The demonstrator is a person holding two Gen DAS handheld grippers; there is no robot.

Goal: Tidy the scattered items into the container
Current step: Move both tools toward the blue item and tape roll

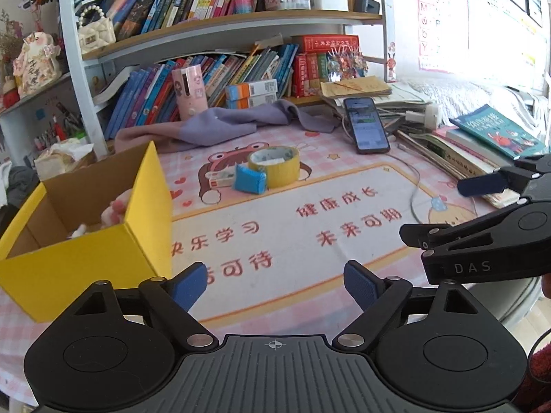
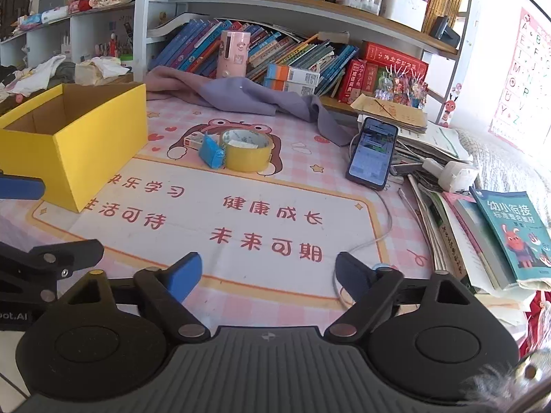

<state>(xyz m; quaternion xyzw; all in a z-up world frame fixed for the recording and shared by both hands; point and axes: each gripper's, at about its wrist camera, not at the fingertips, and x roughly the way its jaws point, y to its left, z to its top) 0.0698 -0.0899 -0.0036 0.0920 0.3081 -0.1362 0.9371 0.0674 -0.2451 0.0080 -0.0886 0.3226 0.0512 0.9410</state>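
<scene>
I see tape roll (image 2: 245,150), blue packet (image 2: 210,151) and small box (image 2: 193,139) touching in a cluster ahead of both tongs, yellow box (image 2: 74,144) ahead-left, left tongs (image 1: 275,284) and right tongs (image 2: 268,272) both wide, nothing between them, phone (image 2: 372,153) ahead-right.

Pink checkered cartoon desk mat (image 2: 241,241) with red Chinese lettering covers desk. Crumpled lilac-grey cloth (image 2: 248,98) along back edge, pink cylindrical gadget (image 2: 234,53) standing upright just behind it. Black smartphone (image 2: 373,153), screen lit, propped against messy paper stack, white cable (image 2: 382,230) trailing off it across mat. Teal children's workbook (image 2: 513,234) on top of book pile, right side. Shelves crammed with leaning books; cream quilted handbag with pearl handle (image 1: 95,31) on upper shelf.
</scene>
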